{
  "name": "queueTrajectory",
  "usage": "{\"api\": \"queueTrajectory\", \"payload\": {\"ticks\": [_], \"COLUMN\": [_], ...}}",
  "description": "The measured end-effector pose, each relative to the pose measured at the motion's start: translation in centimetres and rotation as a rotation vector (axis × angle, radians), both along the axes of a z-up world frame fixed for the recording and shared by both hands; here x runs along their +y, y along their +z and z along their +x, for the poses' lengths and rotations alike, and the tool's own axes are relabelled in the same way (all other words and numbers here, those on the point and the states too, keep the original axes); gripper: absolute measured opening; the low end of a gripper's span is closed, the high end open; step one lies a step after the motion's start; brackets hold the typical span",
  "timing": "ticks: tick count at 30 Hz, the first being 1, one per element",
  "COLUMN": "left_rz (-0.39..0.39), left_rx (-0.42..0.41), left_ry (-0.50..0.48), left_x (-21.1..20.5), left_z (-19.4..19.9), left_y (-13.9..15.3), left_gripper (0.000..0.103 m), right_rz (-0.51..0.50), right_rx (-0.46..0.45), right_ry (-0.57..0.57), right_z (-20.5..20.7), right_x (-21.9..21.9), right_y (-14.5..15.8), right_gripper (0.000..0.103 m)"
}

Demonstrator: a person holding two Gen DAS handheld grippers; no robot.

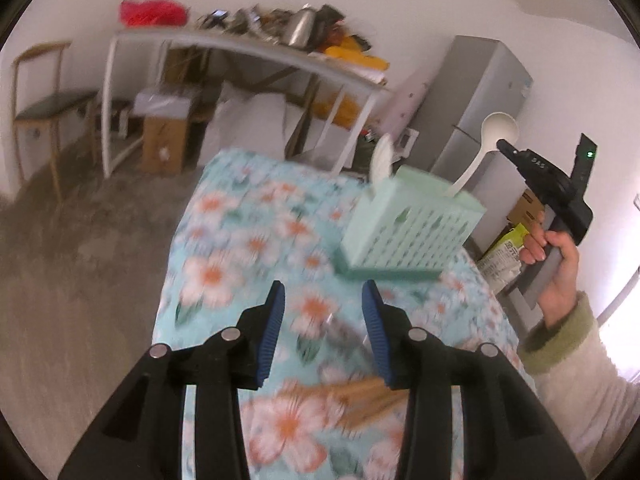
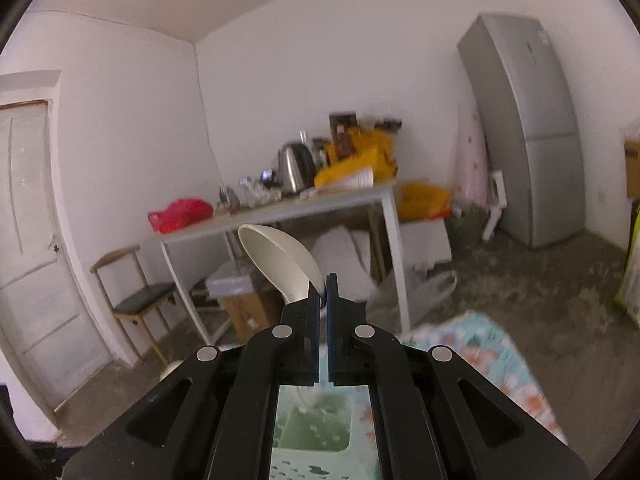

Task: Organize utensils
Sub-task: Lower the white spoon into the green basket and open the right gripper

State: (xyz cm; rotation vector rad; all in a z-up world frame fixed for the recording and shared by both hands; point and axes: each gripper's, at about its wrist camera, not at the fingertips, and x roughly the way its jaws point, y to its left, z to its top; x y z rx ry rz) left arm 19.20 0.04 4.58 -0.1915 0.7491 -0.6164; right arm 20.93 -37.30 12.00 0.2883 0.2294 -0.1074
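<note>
The right gripper point(image 2: 323, 280) has its jaws clamped on a white ladle point(image 1: 486, 148), handle slanting down into the mint-green utensil basket point(image 1: 412, 232) on the floral table point(image 1: 224, 248). The left gripper point(image 1: 324, 300) — jaws parted, empty — hovers over the wooden chopsticks point(image 1: 360, 400), lying crosswise just below it, so it is the nearer.

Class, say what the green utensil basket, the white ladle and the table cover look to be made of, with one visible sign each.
Basket: moulded plastic, matt mint, perforated walls. Ladle: probably plastic, smooth off-white, one piece. Table cover: likely printed cloth or vinyl, floral pattern; blur leaves it open.
</note>
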Motion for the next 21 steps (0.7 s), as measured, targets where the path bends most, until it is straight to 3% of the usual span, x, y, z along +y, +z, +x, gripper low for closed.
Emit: {"api": "queueTrajectory", "payload": {"ticks": [6,11,14,16,21], "left_rz": [-0.002,-0.026,-0.019,-0.017,-0.016], "left_rx": [0.023,0.024,0.014,0.009,0.011], "left_ry": [0.026,0.025,0.013,0.01,0.008], "left_x": [1.1,0.9,0.3,0.2,-0.1], "left_z": [-1.5,-1.8,-2.0,-2.1,-2.4], "left_y": [-2.3,-2.5,-2.2,-2.1,-2.1], "left_gripper": [0.038,0.038,0.038,0.038,0.038], "right_rz": [0.052,0.086,0.066,0.055,0.049], "right_rx": [0.112,0.188,0.204,0.206,0.203], "right_ry": [0.001,0.007,-0.004,-0.011,-0.026], "right_z": [0.4,0.2,-0.3,-0.5,-1.5], "right_x": [-0.6,-1.0,-0.4,-0.4,-0.5], "right_y": [-2.8,-4.2,-4.0,-3.9,-3.7], "right_gripper": [0.001,0.002,0.011,0.024,0.033]}}
